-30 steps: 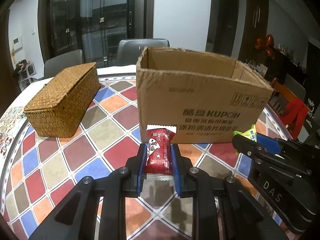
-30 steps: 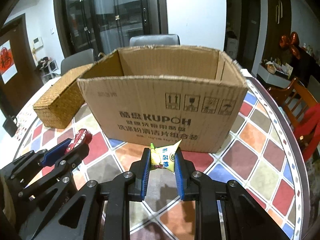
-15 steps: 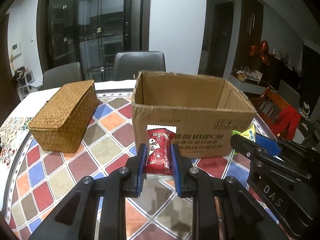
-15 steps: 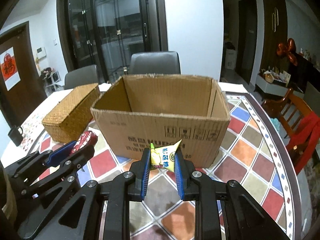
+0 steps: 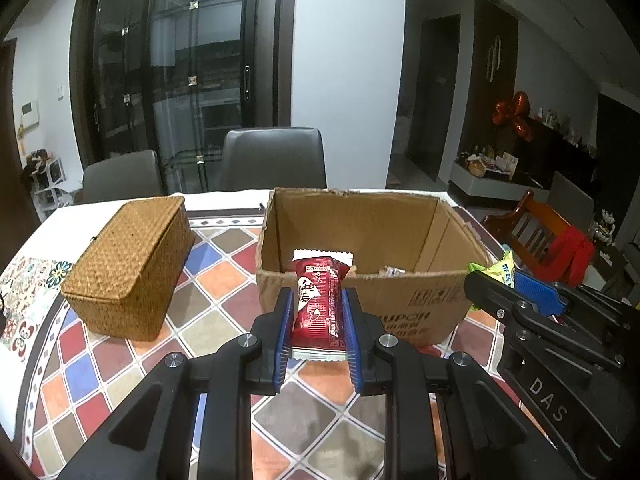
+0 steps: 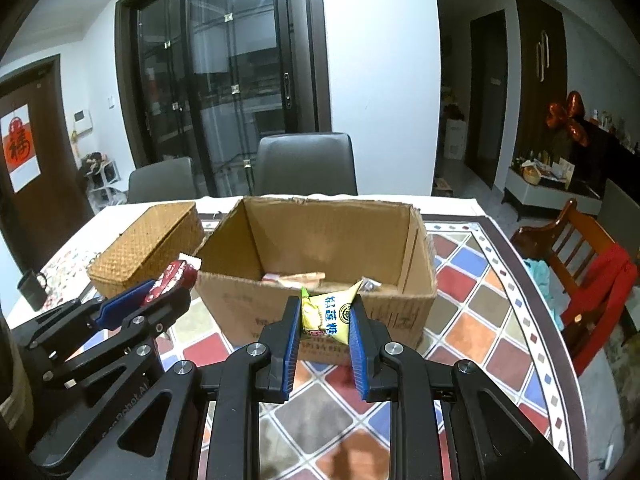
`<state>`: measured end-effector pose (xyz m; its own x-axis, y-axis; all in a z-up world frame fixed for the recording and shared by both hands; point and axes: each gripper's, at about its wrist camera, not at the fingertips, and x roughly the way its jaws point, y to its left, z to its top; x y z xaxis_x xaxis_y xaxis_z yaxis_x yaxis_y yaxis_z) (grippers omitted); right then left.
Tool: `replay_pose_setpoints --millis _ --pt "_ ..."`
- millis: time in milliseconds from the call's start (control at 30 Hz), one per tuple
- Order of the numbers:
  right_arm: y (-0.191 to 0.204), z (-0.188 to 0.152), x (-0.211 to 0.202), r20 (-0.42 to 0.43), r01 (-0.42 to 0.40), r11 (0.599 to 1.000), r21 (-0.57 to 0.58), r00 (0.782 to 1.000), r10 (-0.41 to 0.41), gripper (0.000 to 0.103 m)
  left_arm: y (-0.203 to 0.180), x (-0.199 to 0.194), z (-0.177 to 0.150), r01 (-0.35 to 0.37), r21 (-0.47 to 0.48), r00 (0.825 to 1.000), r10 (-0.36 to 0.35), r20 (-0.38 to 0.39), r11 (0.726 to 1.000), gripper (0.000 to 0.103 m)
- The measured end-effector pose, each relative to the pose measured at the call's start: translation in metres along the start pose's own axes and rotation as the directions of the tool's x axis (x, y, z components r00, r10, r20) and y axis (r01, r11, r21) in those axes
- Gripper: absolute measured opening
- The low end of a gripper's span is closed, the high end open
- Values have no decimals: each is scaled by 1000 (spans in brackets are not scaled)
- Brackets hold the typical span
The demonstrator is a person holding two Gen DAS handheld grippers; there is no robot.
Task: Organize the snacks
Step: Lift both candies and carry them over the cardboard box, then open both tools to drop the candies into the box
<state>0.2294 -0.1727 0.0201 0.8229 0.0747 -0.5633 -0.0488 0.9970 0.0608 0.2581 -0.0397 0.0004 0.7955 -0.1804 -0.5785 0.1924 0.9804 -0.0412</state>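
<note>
My left gripper (image 5: 318, 312) is shut on a red snack packet (image 5: 319, 300), held upright above the table just before the near wall of the open cardboard box (image 5: 420, 308). My right gripper (image 6: 325, 316) is shut on a yellow snack packet (image 6: 326, 314), also raised before the box's near wall (image 6: 248, 312). Several small wrapped snacks (image 6: 296, 278) lie on the box floor. In the right wrist view the left gripper (image 6: 160, 292) with its red packet (image 6: 172, 278) is at the left. In the left wrist view the right gripper (image 5: 516, 284) shows the yellow packet (image 5: 500, 270).
A closed wicker basket (image 5: 128, 268) stands left of the box on the tiled tablecloth (image 5: 216, 312). A black mug (image 6: 32, 288) sits at the table's left edge. Grey chairs (image 5: 272, 158) stand behind the table, and a wooden chair with red cloth (image 6: 592, 276) to the right.
Both grippers have risen with their packets, so I now look down over the box's near wall into its inside. Both grips are unchanged.
</note>
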Motion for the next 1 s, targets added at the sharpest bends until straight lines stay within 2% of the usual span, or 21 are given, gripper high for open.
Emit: replay_pose_setpoints --millis 500,1000 --pt "-7 28 5 51 24 1000 1 998 -24 24 0 19 23 27 4 1000 -27 7 1000 25" --pt "-15 52 40 45 39 999 9 998 -39 24 0 55 52 38 29 999 -38 -1 999 25"
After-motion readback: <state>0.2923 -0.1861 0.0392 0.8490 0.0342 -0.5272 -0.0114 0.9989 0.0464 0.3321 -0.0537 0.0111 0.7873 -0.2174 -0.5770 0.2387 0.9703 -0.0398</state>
